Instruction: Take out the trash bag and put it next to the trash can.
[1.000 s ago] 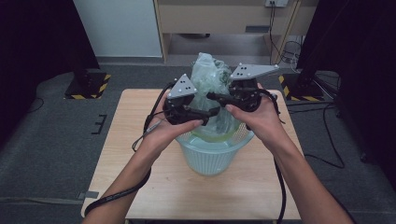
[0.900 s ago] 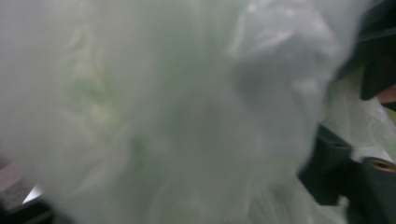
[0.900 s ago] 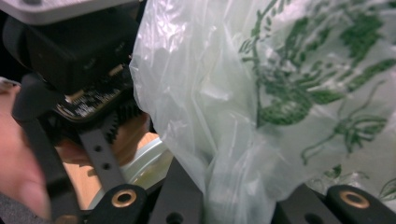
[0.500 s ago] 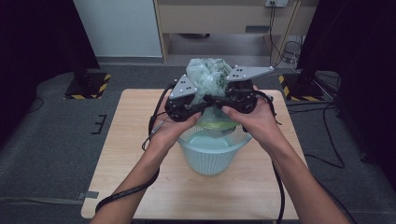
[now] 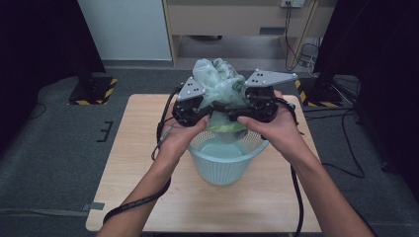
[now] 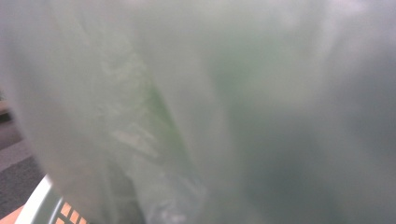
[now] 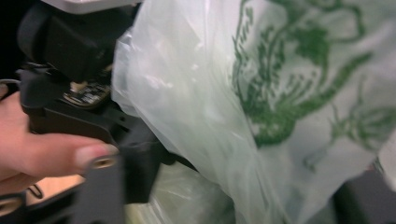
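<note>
A crumpled, translucent pale-green plastic bag (image 5: 217,81) with green print is held up over a light-blue slatted basket (image 5: 257,148) on the wooden table. My left gripper (image 5: 210,109) is at the bag's left side. Its jaws have just been closing and are shut on the plastic, which covers the left gripper view as bag film (image 6: 210,112). My right gripper (image 5: 236,107) is at the bag's right side. Its jaws have just been opening, and they stand apart with the bag (image 7: 280,93) between them.
The basket stands at the middle of the table (image 5: 143,148), with its rim (image 6: 42,200) just below the bag. The bag's lower end hangs into the basket. Cables trail from both grippers across the table. Grey floor surrounds the table, and a cabinet stands behind it.
Both hands stay in place above the basket. The bunched bag has changed shape a little between the two grippers.
</note>
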Tool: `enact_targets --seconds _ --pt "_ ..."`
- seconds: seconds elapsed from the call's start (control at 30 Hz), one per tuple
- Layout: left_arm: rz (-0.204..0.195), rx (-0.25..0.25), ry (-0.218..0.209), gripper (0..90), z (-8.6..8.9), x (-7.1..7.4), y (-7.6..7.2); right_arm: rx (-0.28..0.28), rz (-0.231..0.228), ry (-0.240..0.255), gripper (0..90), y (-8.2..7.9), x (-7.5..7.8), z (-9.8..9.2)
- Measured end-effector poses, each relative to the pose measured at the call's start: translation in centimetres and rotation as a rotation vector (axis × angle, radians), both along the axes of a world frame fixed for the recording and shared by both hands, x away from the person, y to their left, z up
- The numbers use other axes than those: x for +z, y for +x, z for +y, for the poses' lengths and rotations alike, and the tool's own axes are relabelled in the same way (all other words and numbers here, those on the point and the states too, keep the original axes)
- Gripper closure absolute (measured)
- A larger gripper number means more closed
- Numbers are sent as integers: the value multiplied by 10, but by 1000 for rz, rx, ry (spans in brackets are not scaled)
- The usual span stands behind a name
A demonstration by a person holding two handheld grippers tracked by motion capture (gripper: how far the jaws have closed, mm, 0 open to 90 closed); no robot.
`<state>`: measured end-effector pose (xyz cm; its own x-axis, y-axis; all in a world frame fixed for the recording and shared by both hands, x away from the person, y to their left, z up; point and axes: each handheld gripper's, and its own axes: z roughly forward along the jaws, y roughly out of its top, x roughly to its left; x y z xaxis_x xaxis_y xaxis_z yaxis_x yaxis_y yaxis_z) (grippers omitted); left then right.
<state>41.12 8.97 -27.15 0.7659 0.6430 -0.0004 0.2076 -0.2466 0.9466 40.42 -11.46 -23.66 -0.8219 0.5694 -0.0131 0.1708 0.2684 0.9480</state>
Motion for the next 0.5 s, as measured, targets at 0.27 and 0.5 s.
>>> enact_targets --seconds 0.27,0.5 --pt "5 24 -9 881 5 2 1 -62 -43 13 57 -1 -3 -8" --pt "3 48 -35 882 12 0 1 -97 -52 24 52 1 -4 -16"
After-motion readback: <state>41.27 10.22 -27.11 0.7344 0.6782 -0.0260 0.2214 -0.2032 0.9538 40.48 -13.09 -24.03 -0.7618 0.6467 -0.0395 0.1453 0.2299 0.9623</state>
